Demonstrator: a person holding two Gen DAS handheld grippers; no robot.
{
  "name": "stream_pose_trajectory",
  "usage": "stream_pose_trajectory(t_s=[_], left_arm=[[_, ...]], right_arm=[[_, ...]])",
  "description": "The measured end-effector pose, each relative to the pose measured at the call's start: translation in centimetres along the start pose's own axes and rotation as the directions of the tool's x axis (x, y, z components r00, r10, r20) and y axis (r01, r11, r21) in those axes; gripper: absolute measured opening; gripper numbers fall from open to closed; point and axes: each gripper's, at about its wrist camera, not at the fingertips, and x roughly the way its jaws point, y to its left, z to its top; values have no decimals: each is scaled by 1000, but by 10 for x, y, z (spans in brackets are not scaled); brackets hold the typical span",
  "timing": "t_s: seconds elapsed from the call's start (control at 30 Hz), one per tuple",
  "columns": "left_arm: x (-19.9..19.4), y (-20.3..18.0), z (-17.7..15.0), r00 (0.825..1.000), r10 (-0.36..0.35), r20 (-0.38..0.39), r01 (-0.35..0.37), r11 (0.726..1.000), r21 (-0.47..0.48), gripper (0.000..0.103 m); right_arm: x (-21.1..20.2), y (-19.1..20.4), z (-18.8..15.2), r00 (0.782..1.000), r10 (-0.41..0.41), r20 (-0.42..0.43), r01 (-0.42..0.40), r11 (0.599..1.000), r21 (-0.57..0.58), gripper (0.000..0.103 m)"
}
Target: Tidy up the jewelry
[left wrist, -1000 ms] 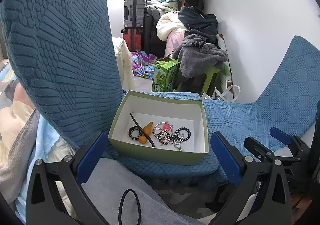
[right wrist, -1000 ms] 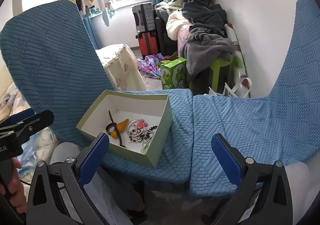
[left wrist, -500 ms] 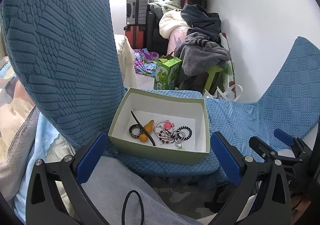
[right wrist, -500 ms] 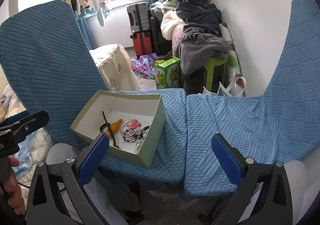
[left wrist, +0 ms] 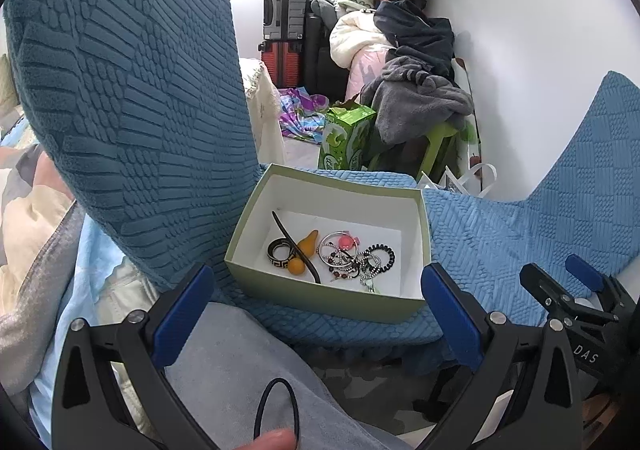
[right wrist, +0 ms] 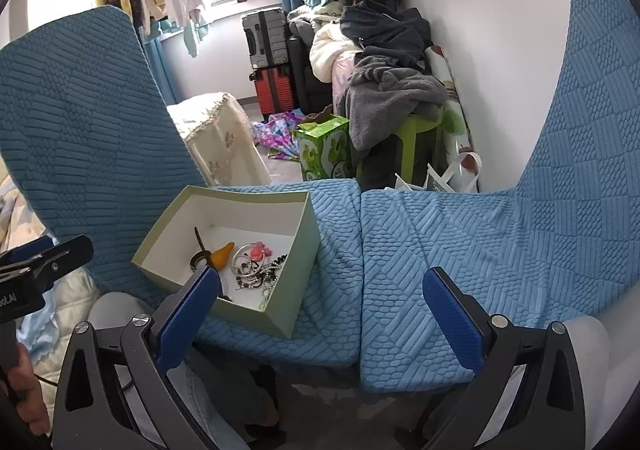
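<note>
A pale green open box [left wrist: 320, 300] [right wrist: 288, 314] sits on the left blue chair seat. Inside lie a black-and-gold ring [left wrist: 279, 250], an orange gourd-shaped piece [left wrist: 304, 252] [right wrist: 222, 254], a dark stick [left wrist: 294, 246], a pink-flowered silver bangle [left wrist: 340, 246] [right wrist: 252, 254] and tangled beaded bracelets [left wrist: 370, 260]. My left gripper [left wrist: 316, 310] is open and empty, just in front of the box. My right gripper [right wrist: 320, 310] is open and empty, over the gap between the two seats, right of the box. The right gripper also shows at the right edge of the left wrist view [left wrist: 576, 294].
Two blue-covered chairs [right wrist: 460, 250] stand side by side with tall backs [left wrist: 132, 90]. A black cord loop [left wrist: 276, 406] lies on a grey-clad leg below. Beyond are a green carton [right wrist: 326, 148], a green stool with clothes [right wrist: 392, 98], suitcases [right wrist: 268, 58] and a white wall.
Both grippers have shifted a little; the box sits slightly more to the left in the right wrist view. Both stay open and empty.
</note>
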Motion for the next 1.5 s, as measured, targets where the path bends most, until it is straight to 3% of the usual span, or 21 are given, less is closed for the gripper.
stream_pose_trajectory(t_s=[1.5], left_arm=[[-4,-6,3,999,-41,-1,41,999,1,103]], right_arm=[[-2,-3,-2,999,-31,9,31,999,-15,103]])
